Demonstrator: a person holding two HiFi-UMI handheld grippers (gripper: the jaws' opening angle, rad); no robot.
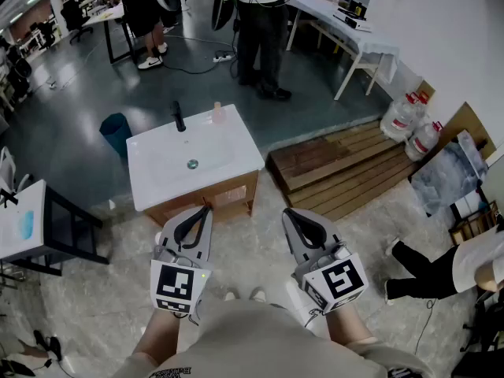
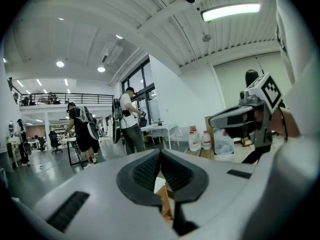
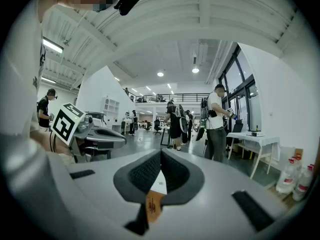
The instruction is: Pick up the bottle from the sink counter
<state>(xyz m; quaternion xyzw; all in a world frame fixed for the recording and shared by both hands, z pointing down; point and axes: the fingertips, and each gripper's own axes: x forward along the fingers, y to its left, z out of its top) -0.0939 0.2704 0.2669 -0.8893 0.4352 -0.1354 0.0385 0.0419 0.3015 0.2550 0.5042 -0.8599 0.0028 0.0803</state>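
Note:
A small pale bottle (image 1: pixel 218 113) stands at the back right corner of the white sink counter (image 1: pixel 236 152), beside a black faucet (image 1: pixel 179 117). Both grippers are held low in front of the sink cabinet, well short of the bottle. The left gripper (image 1: pixel 207 208) is shut with nothing between its pads; in its own view the tips (image 2: pixel 160 152) meet. The right gripper (image 1: pixel 287 212) is also shut and empty, its jaws closed together (image 3: pixel 160 152). The bottle does not show in either gripper view.
A teal bin (image 1: pixel 116 133) stands left of the sink and a wooden pallet (image 1: pixel 346 164) lies to its right, with water jugs (image 1: pixel 409 120) beyond. A black-framed table (image 1: pixel 35 227) is at the left. People (image 1: pixel 264 22) stand behind the sink; a person's legs (image 1: pixel 417 266) are at the right.

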